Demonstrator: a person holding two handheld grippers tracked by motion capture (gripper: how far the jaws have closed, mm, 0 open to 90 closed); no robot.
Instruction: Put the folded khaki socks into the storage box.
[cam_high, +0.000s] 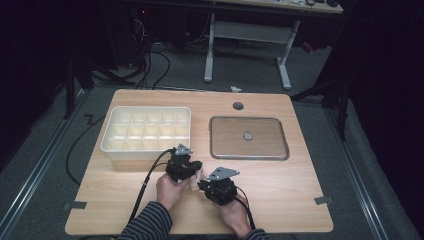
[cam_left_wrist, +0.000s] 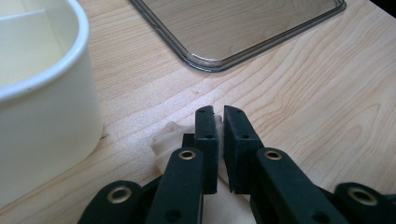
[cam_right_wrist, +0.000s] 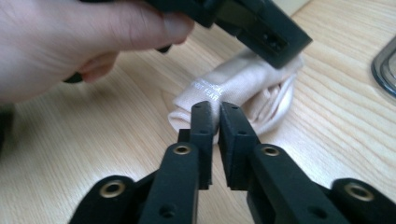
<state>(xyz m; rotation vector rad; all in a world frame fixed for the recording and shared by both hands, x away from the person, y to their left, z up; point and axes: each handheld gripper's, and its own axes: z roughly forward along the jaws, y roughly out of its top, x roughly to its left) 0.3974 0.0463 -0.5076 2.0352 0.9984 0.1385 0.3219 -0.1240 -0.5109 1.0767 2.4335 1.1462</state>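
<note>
A: What was in hand at that moment?

B: A rolled beige sock (cam_right_wrist: 243, 88) lay on the desk (cam_high: 280, 195), near its front edge, just in front of the white divided bin (cam_high: 146, 131); both grippers were on it; the left gripper (cam_high: 192, 172) had its jaws nearly together with cloth between them, so I judged it to be pinching one end of the roll; the right gripper (cam_right_wrist: 215, 112) was likewise narrow, nipping the nearer edge of the fabric.

A: So which step was it?

B: My reading was that the rolling or folding was finishing, both ends held before the lift; the sock still touched the wood.

A: Where stood the rest?

B: The bin's compartments looked empty, though the near row was hard to see; the clear tray (cam_high: 248, 138) sat to its right, well apart from the sock, with one small round thing in it.

A: And the next move?

B: Probably a carry to a compartment of the bin; it would call for one gripper keeping a firm pinch so the roll did not spring open; the other would have to let go cleanly; the cloth was soft and might sag or unroll if held by a thin edge.
</note>
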